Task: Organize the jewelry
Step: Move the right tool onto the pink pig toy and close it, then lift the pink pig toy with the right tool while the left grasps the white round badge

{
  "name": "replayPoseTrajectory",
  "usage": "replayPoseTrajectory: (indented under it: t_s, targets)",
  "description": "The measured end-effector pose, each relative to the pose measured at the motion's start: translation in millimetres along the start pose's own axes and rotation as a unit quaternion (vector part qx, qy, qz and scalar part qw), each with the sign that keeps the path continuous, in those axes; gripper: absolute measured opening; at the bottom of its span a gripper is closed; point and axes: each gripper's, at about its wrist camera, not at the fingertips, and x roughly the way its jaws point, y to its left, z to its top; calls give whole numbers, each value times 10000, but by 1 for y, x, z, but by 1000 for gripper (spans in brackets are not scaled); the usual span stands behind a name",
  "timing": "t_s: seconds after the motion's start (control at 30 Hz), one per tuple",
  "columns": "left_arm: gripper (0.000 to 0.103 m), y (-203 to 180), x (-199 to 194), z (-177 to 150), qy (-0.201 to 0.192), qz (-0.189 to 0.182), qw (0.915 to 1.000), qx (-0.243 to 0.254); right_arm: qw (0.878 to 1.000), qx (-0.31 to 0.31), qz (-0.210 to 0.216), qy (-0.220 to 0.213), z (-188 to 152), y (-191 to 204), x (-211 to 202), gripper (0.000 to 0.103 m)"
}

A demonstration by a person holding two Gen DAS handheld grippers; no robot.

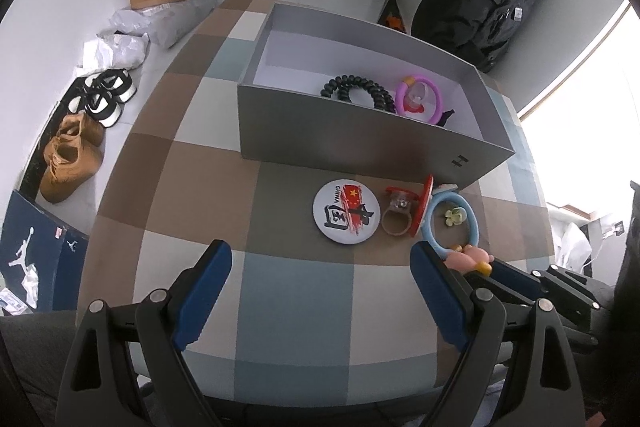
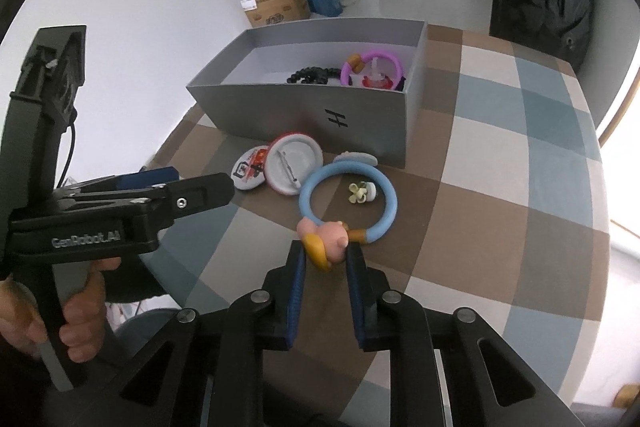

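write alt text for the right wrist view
The right gripper closes on the pink pig charm of a light blue ring bracelet lying on a checked tablecloth. Behind sit round pin badges and an open grey cardboard box.

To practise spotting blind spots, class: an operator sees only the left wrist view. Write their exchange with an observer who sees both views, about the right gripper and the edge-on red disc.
Operator: Does the right gripper have the blue bracelet?
Observer: The right gripper brackets the pink charm of the blue bracelet, one finger on each side; whether it squeezes is unclear.
Operator: And the red disc?
Observer: It is a red-rimmed pin badge; its white back with the clasp faces the right wrist camera.
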Motion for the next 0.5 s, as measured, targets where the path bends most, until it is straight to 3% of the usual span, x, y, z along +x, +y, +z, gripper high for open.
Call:
replayPoseTrajectory:
  t_s: [0.13,0.23,0.3,0.5]
  targets:
    - [88,0,3,0,-23,196,9998,86,9999,-55,62,-63,1,4,-3,19]
    - [88,-4,6,0,-112,546,9979,329,9998,-97,113,-128,2,6,-7,19]
    - [88,-7,7,-1,-117,557,9974,451,9997,-102,142,-165,3,7,-9,19]
    - [88,-8,21,-7,-22,1144,9902,800,9992,-6,172,-354,7,-1,-20,19]
